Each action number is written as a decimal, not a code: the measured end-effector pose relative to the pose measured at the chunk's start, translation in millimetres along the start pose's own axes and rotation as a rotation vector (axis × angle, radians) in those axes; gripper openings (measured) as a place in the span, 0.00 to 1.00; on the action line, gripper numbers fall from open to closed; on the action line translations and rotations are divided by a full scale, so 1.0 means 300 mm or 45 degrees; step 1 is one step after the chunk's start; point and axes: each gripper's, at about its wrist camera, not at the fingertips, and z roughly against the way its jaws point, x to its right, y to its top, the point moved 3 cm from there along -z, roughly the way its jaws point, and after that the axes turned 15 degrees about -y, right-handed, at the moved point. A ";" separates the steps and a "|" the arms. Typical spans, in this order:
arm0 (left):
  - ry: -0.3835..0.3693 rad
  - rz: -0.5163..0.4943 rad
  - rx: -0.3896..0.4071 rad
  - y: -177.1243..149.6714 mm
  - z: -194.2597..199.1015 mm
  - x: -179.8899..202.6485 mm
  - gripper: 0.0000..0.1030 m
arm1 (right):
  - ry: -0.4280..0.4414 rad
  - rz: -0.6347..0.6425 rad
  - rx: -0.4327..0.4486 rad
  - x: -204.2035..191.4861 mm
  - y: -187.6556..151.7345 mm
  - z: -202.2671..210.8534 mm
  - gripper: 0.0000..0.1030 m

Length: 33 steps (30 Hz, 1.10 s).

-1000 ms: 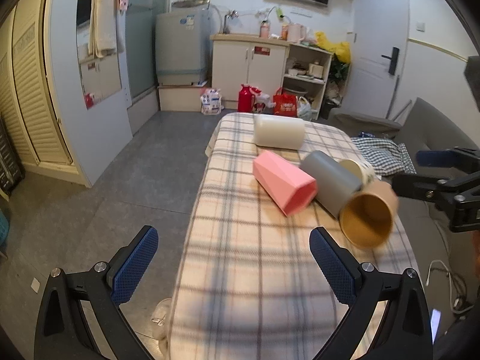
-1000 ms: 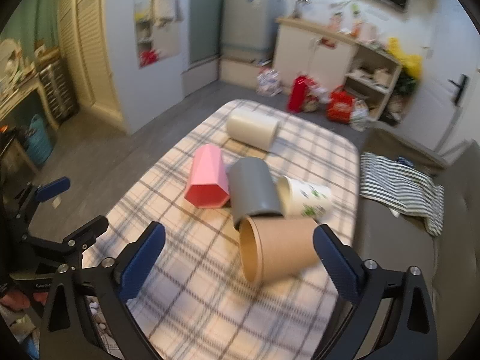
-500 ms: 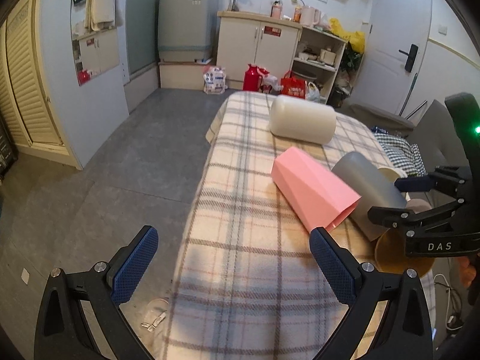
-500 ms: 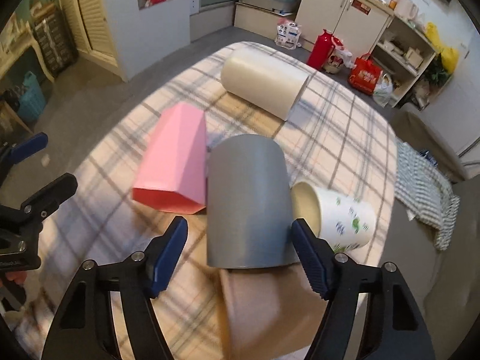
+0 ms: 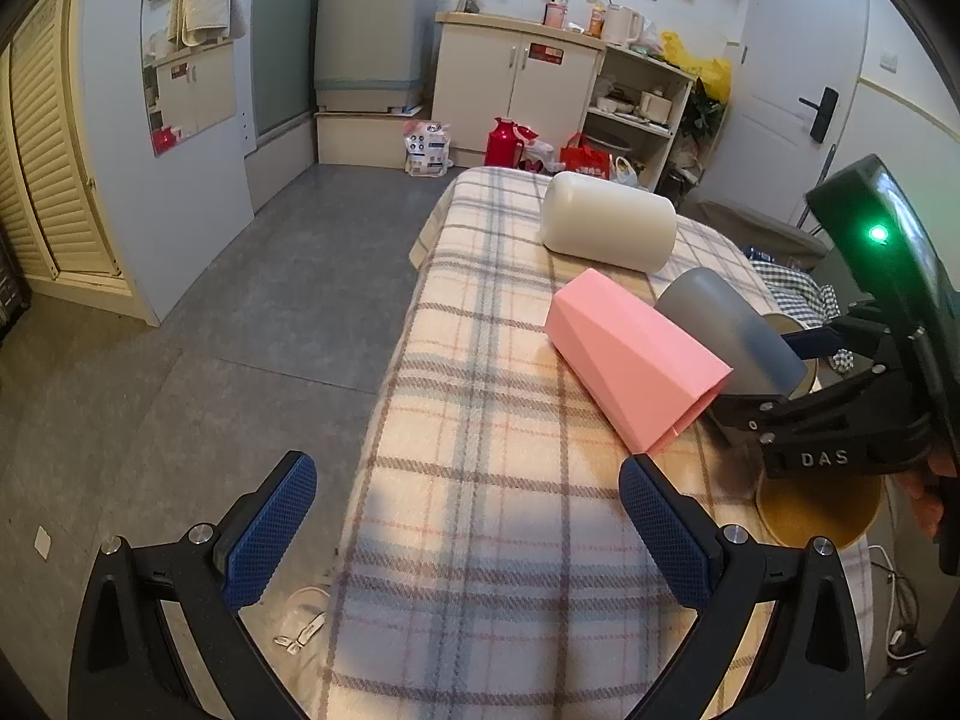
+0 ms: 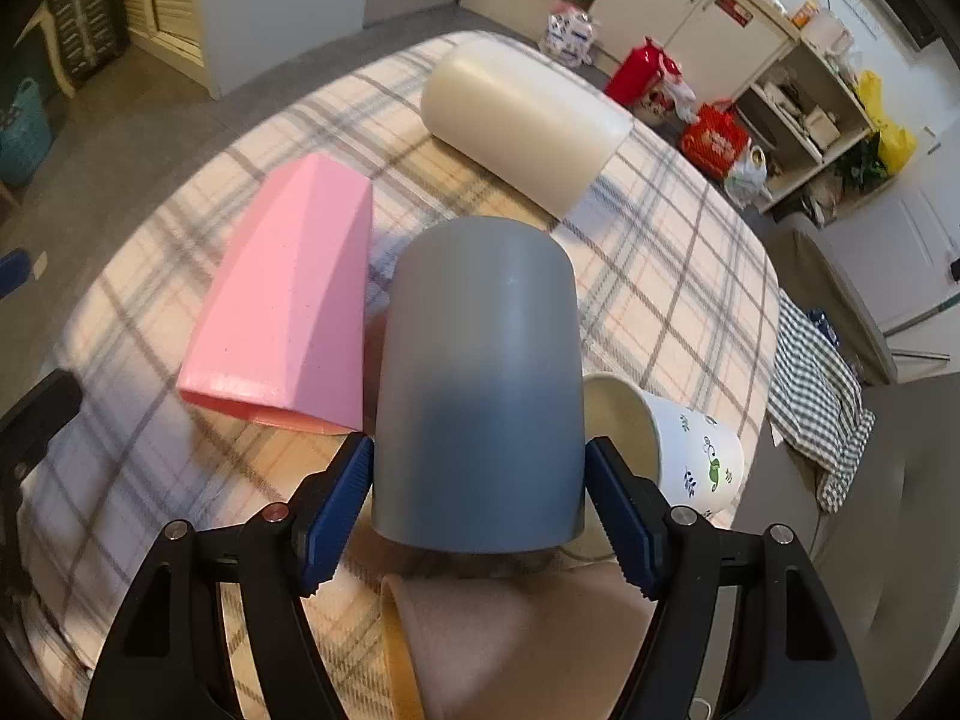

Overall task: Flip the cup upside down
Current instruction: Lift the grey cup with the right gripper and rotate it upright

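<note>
A grey cup (image 6: 480,384) lies on its side on the plaid-covered table (image 6: 660,276), mouth toward me. My right gripper (image 6: 480,486) is closed on its sides near the rim, both blue pads touching it. The grey cup also shows in the left wrist view (image 5: 726,324), with the right gripper (image 5: 774,378) around it. A pink faceted cup (image 6: 288,312) lies beside it on the left. A brown paper cup (image 6: 516,648) lies under the right gripper. My left gripper (image 5: 468,534) is open and empty over the table's near left edge.
A cream cup (image 6: 522,120) lies on its side at the far end. A white printed cup (image 6: 678,450) lies to the right of the grey one. A checked cloth (image 6: 816,396) lies on a sofa at the right. Cabinets and shelves (image 5: 564,84) stand behind.
My right gripper has moved forward over the brown cup and closed its jaws onto the grey cup. The left gripper has moved closer to the table and stayed open.
</note>
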 end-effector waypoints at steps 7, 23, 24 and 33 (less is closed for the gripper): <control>-0.003 -0.006 0.027 0.004 0.046 0.007 1.00 | -0.063 0.003 0.019 -0.009 0.015 0.061 0.69; -0.025 -0.053 0.098 -0.024 0.195 0.065 1.00 | -0.036 -0.128 0.184 -0.045 -0.101 0.428 0.69; -0.018 -0.059 0.096 -0.034 0.204 0.063 1.00 | -0.029 -0.143 0.192 -0.055 -0.114 0.440 0.69; 0.055 -0.049 0.055 -0.136 0.235 -0.010 1.00 | 0.032 -0.304 0.159 -0.188 -0.295 0.447 0.69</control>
